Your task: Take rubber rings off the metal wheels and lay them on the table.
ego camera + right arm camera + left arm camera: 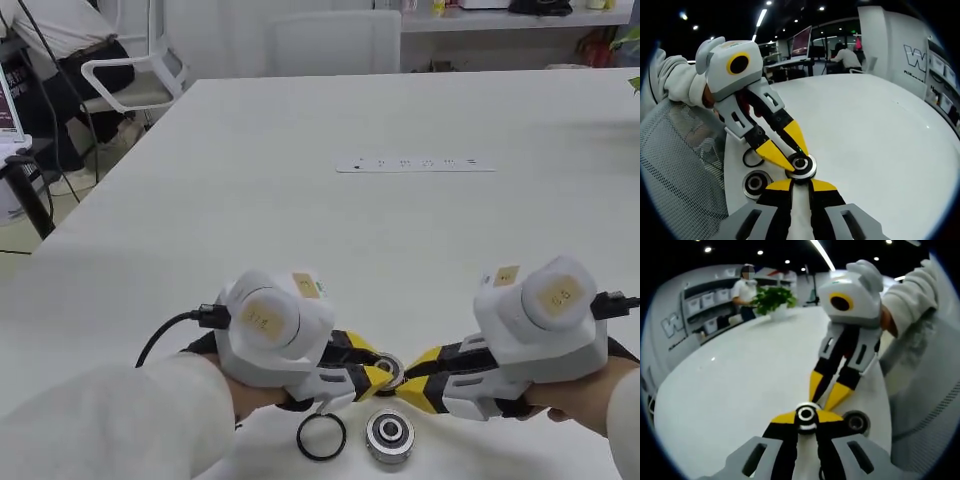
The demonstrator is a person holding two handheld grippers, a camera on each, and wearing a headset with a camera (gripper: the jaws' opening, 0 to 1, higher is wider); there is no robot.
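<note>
L claw point(373, 374) grips wheel point(388, 368), R claw point(407, 379) tips at rim.

From above, the head view looks forward and down over the broad white table point(400, 200), with the left gripper point(375, 372) and right gripper point(408, 382) close below. The gripper views face each other (almost tip to tip), sharing the small silver metal wheel point(806, 415).

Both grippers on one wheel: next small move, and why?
Likely: steady the left gripper on the held wheel and draw the right gripper away to peel any ring off its rim. Both sets of tips pinch that wheel above the table; a loose rubber ring and a second wheel lie on it nearby.
</note>
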